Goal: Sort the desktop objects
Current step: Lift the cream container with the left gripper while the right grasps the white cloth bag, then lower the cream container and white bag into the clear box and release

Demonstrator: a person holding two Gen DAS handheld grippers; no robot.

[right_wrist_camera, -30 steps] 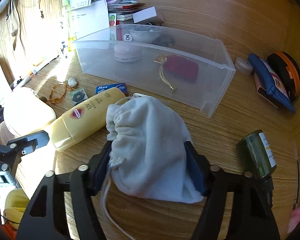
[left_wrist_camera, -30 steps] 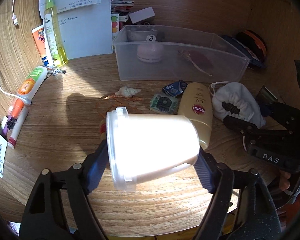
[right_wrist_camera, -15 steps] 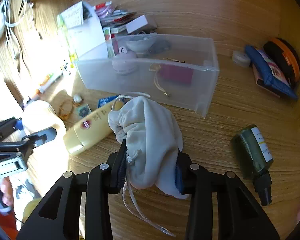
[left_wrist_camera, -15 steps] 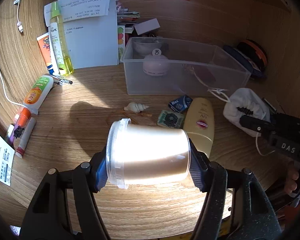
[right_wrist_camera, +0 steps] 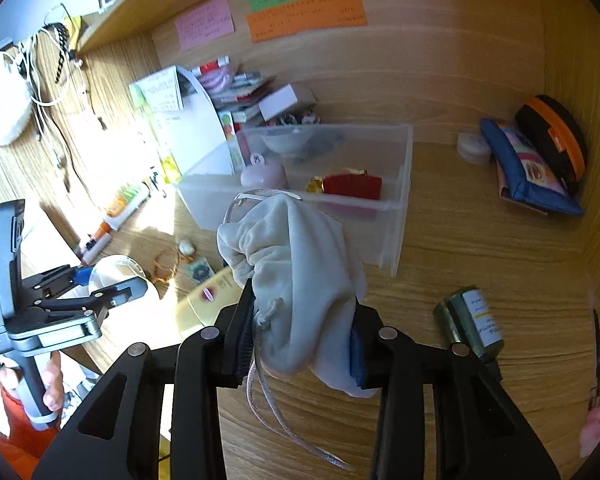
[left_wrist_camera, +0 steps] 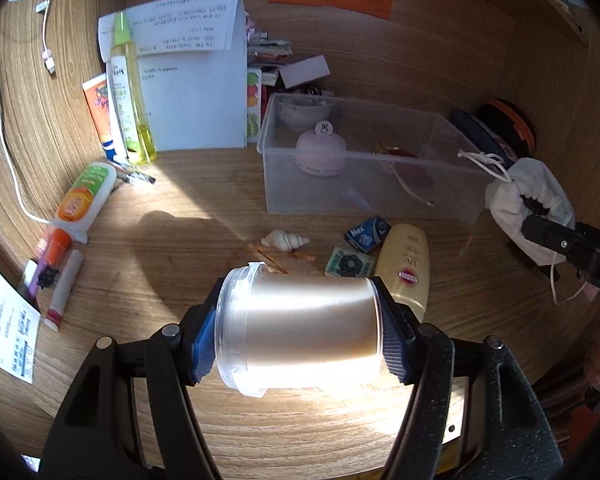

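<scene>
Left wrist view: your left tongs (left_wrist_camera: 298, 336) clamp a white plastic jar (left_wrist_camera: 300, 330) on its side, lid end left, lifted above the wooden surface (left_wrist_camera: 188, 216). Ahead lie a seashell (left_wrist_camera: 285, 239), a yellow UV sunscreen bottle (left_wrist_camera: 405, 266) and a clear plastic bin (left_wrist_camera: 364, 162) holding a pink round case (left_wrist_camera: 321, 151).

Right wrist view: your right tongs (right_wrist_camera: 300, 336) grip a white drawstring pouch (right_wrist_camera: 292, 276) in the air, cord dangling, just in front of the bin (right_wrist_camera: 400, 200). A green bottle (right_wrist_camera: 470, 322) lies on the surface to the right.
</scene>
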